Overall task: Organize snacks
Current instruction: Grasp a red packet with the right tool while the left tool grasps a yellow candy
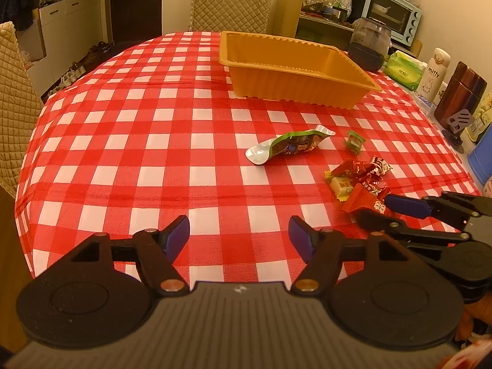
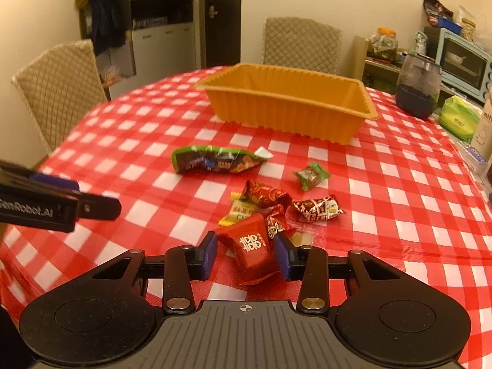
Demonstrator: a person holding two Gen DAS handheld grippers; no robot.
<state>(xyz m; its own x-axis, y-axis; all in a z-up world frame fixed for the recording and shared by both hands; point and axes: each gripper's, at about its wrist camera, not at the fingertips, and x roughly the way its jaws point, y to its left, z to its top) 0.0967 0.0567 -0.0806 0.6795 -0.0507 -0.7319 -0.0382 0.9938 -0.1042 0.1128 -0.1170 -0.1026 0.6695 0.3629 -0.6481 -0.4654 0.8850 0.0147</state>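
Two tongs spread, right gripper (image 2: 245, 253) straddling red packet (image 2: 253, 250), contact unclear, left gripper (image 1: 239, 235) empty.

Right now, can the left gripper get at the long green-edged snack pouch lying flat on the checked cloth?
Probably yes. The left gripper is open over bare cloth, and the green-edged snack pouch lies ahead with nothing between. The right gripper is off to the side, straddling a red packet.
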